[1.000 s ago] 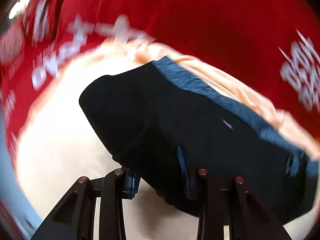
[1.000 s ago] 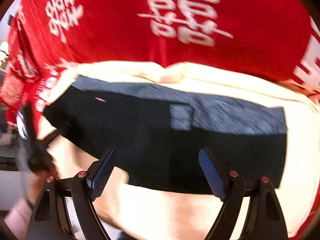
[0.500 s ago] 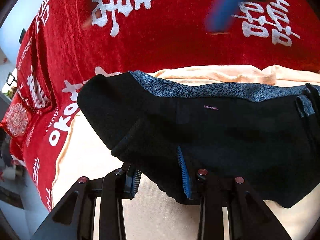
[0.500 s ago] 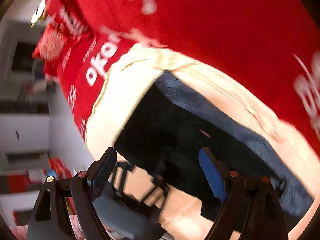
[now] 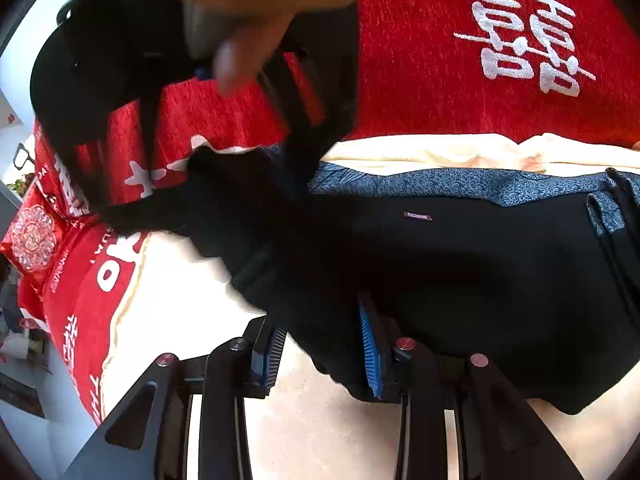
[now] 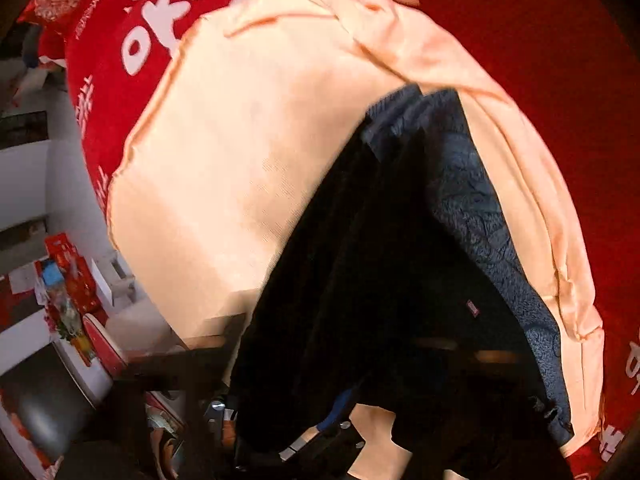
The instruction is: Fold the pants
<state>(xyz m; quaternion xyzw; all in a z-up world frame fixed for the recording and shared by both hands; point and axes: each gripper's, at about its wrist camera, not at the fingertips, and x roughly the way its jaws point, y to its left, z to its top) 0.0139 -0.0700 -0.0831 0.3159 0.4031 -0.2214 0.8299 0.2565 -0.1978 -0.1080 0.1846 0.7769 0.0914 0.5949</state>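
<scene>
Fingers of the left gripper [image 5: 320, 344], blue-padded, are seen closed narrowly on a bunched near edge of the black pants [image 5: 460, 280], cloth filling the gap between them; the right gripper [image 5: 296, 176] is seen in the left wrist view reaching down from above, held by a hand [image 5: 248, 12], and its fingers, which have just been closing, appear pinched on the far left corner of the pants, though blur and dark cloth leave the contact itself unclear, and in its own view the fingers are hidden under black fabric. Largest in the scene is the red bedspread [image 5: 440, 60], on which a peach cloth [image 6: 260, 160] is spread; the pants lie across that cloth, partly folded, with the grey-blue patterned waistband [image 5: 460, 182] along the far edge. It is judged that a fold of one end of the pants is in hand, both corners of that end being taken up. For the next move, both corners would need to be lifted together and carried evenly across to the opposite end, the cloth being kept taut so that no crease is dragged in and the peach cloth is not caught. White double-happiness characters [image 5: 520, 40] are woven into the bedspread, and the letters "oko" [image 6: 168, 12] can be read. A small label [image 5: 417, 217] on the pants is too small for certain reading.
</scene>
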